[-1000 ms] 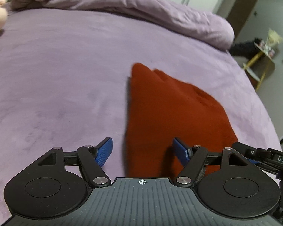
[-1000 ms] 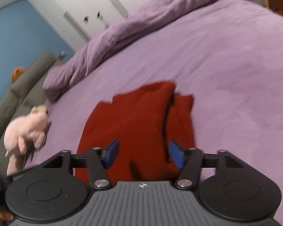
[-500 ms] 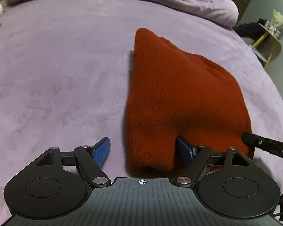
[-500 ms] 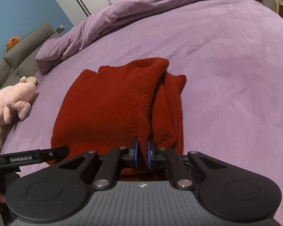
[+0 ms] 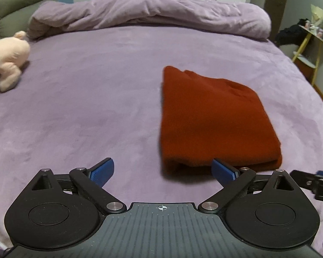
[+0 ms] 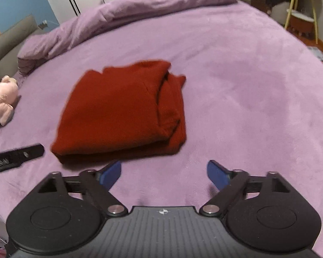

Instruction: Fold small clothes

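Note:
A dark red knitted garment (image 5: 215,118) lies folded in a rough rectangle on the purple bedspread (image 5: 86,99). It also shows in the right wrist view (image 6: 122,109), with stacked layers at its right edge. My left gripper (image 5: 162,171) is open and empty, just short of the garment's near edge. My right gripper (image 6: 163,173) is open and empty, just short of the garment's near right corner. Neither gripper touches the cloth. Part of the left gripper (image 6: 15,155) shows at the left of the right wrist view.
A rolled purple duvet (image 5: 152,15) lies across the far side of the bed. A pink plush toy (image 5: 6,60) lies at the left. A grey sofa (image 6: 8,40) stands beyond it. A yellow-legged side table (image 5: 310,43) stands off the bed's right edge.
My right gripper let go of the garment's edge and opened. Both grippers drew back from the garment, which now lies folded flat.

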Available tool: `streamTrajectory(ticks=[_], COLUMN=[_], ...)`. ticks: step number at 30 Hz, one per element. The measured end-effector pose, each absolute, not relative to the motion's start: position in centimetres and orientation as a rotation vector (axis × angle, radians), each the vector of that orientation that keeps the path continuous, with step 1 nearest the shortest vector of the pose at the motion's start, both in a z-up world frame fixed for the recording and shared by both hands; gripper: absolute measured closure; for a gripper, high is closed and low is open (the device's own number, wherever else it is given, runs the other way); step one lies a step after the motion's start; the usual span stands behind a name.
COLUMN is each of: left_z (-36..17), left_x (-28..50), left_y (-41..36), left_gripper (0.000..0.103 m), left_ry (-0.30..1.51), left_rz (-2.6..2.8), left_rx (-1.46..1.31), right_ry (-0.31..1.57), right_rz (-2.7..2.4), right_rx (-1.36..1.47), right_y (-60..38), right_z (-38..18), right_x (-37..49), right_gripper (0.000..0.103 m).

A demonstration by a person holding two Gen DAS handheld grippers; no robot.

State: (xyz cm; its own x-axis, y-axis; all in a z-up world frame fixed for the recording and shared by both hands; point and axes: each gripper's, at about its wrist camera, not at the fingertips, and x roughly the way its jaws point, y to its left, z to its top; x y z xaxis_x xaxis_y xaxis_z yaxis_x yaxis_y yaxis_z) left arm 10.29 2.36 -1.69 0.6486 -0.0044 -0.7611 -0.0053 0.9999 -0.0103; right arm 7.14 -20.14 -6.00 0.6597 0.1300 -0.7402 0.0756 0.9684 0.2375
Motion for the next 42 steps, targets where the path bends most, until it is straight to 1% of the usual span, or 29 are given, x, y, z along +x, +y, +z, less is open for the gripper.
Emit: streamTrajectory(ticks=[2, 6, 14, 23, 42], left_z=[-1.1, -0.1, 0.4, -0.1, -0.9], left_x=[9.8, 8.9, 9.5, 10.3, 11.2], left_y=[2.2, 1.9, 1.2, 1.7, 1.7], left_gripper=[0.001, 0.001, 0.001, 0.001, 0.001], left_ry=[0.846, 0.808, 0.917, 1.001, 1.05], left_rz=[0.052, 0.065, 0.036, 0.039, 0.037], left_rx=[0.029, 0.099, 0.165, 0.101, 0.07], right_ry=[0.874, 0.945, 0.987, 1.061, 1.081], right_rz=[0.025, 0.02, -0.025, -0.03, -0.065], right_rx=[0.239, 0.246, 0.173, 0.071, 0.04], right_y=[-19.4, -18.2, -15.8, -14.0, -14.0], right_z=[-5.1, -4.4, -3.7, -4.1, -4.4], right_x=[7.1, 7.2, 7.4, 8.3, 9.0], right_gripper=[0.004, 0.004, 0.004, 0.004, 0.004])
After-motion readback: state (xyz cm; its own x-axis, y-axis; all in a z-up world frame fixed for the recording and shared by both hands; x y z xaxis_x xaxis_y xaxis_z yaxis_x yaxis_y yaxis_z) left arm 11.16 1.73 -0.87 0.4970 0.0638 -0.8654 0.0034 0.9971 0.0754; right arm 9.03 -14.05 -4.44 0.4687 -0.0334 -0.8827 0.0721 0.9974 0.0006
